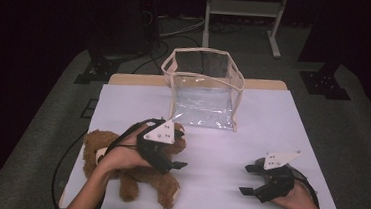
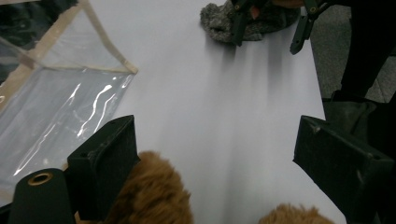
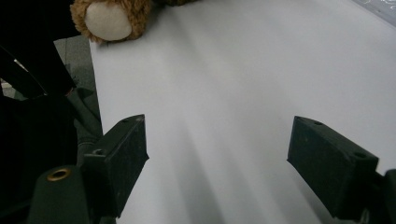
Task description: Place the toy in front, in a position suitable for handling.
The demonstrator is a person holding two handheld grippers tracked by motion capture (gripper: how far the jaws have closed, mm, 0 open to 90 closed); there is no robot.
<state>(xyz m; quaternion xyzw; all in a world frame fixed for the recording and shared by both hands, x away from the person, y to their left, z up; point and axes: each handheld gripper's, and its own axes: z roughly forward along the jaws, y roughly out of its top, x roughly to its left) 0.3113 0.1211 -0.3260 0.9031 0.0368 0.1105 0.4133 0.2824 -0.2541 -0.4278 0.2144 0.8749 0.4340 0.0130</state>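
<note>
Evidently the work in hand is grasping the brown teddy bear [image 1: 133, 168], which lies at the near left corner of the white-covered table [image 1: 272, 121]. The left gripper [image 1: 176, 159] hovers over the bear, jaws wide with fur just between them but unpinched. The right gripper [image 1: 248, 179] rests near the near right edge, jaws apart and empty. Next, I judge, the left must clamp the bear and carry it to the clear bag [image 1: 202, 88] by the far edge.

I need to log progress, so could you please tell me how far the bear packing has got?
Done: the clear bag stands open. In hand: the left claw hovers open over the bear, gripping nothing. Left: grasping the bear and putting it in; the right claw rests open.
</note>
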